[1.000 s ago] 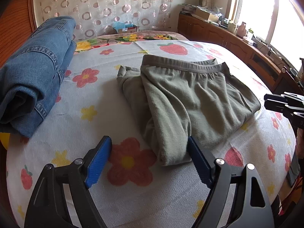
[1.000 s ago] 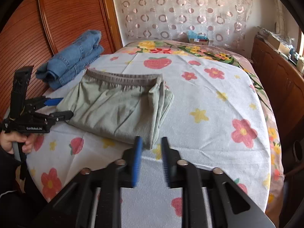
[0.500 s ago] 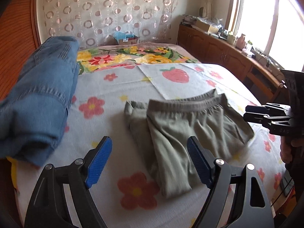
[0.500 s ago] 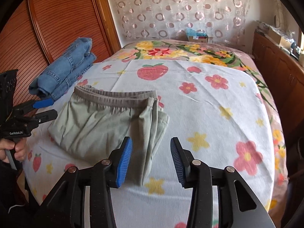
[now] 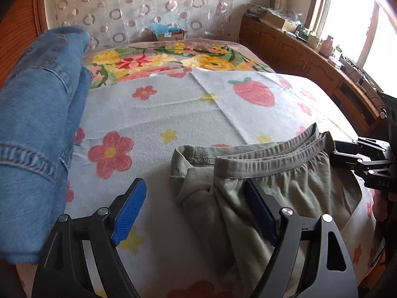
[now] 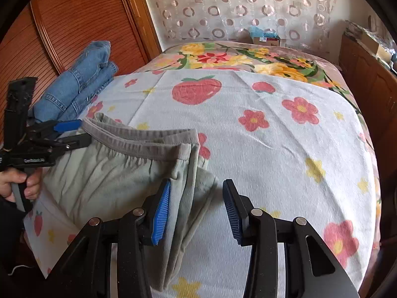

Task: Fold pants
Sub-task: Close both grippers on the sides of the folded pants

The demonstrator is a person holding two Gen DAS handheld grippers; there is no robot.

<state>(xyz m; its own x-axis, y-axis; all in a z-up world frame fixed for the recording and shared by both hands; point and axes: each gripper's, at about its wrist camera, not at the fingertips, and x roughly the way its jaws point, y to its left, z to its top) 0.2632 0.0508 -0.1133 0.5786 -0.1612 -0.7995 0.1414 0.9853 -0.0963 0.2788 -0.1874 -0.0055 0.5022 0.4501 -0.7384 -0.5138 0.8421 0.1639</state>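
**Folding pants: grippers straddling the side edges**

Lying half-folded on the flowered bedspread [image 6: 285, 149], the olive pants [image 6: 111, 173] keep their waistband toward the headboard. Right gripper [image 6: 196, 209]: jaws apart, nothing pinched, astride the doubled edge. Left gripper [image 5: 196, 211]: jaws wide, empty, over the opposite edge. Both should probably bite every layer evenly (loose inner hems slip easily). Folded jeans [image 5: 37, 136] rest nearby.
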